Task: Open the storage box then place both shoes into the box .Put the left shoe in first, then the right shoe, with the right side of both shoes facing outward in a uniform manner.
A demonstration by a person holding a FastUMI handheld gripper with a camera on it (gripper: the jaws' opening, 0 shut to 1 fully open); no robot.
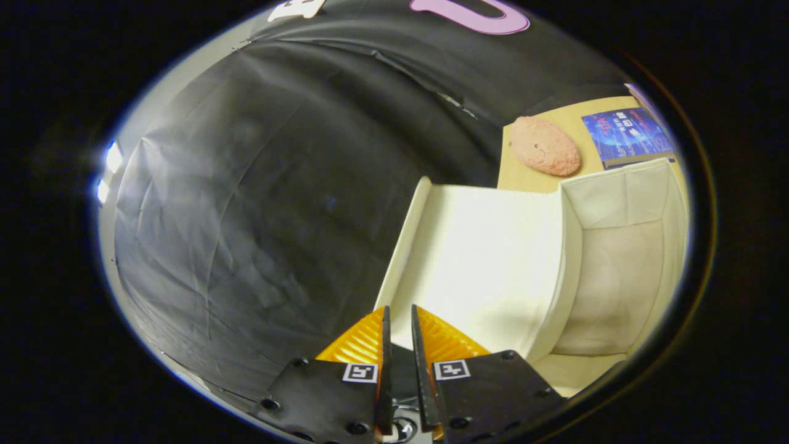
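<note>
While our fingers (399, 336) pinch the storage box's (616, 290) raised lid (487, 259), nearly closed, we should swing it fully back.

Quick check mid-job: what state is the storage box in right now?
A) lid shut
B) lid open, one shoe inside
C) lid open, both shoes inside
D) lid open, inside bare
D: the lid is swung up ahead of the gripper, and the storage box interior shows bare fabric.
</note>
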